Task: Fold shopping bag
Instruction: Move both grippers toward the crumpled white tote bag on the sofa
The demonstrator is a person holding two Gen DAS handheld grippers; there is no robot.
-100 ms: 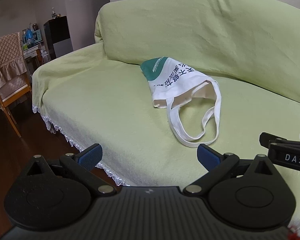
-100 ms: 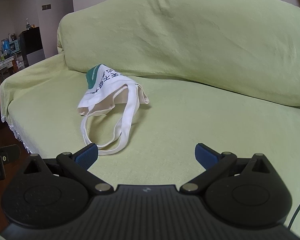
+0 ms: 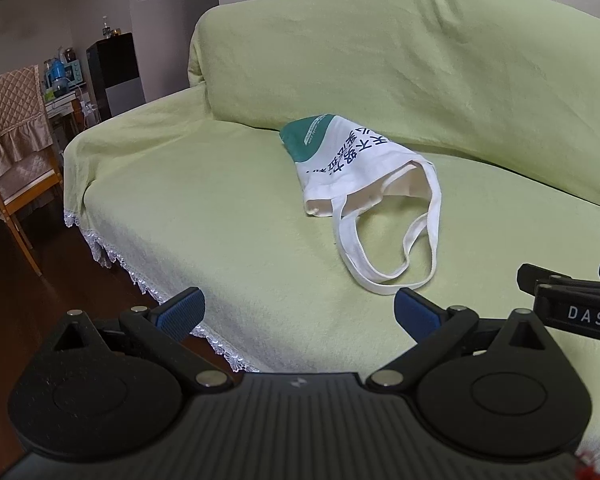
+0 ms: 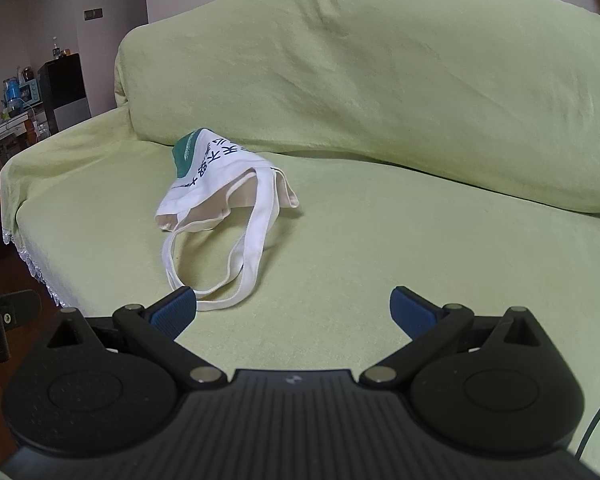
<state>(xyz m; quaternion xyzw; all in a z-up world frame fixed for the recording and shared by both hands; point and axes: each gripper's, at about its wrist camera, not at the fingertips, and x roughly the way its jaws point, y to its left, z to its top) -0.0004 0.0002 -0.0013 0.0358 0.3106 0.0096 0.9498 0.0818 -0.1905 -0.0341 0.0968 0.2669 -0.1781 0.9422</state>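
Pale green cloth covers a sofa [image 3: 260, 208] from backrest to seat, its white lace hem [image 3: 148, 280] hanging over dark wooden floor. Left of the sofa: a wooden chair [image 3: 16, 152] under a quilted tan cover, a black cabinet [image 3: 114, 72], and a cluttered side table [image 3: 62, 96]. On the seat cushion lies the shopping bag [image 3: 352, 160], white with a green base and dark lettering, mouth agape, its two handles [image 3: 384, 256] looped toward the cameras. Left gripper [image 3: 298, 312] and right gripper [image 4: 292, 310] hover before the seat, jaws spread wide, grasping nothing, both apart from the bag.
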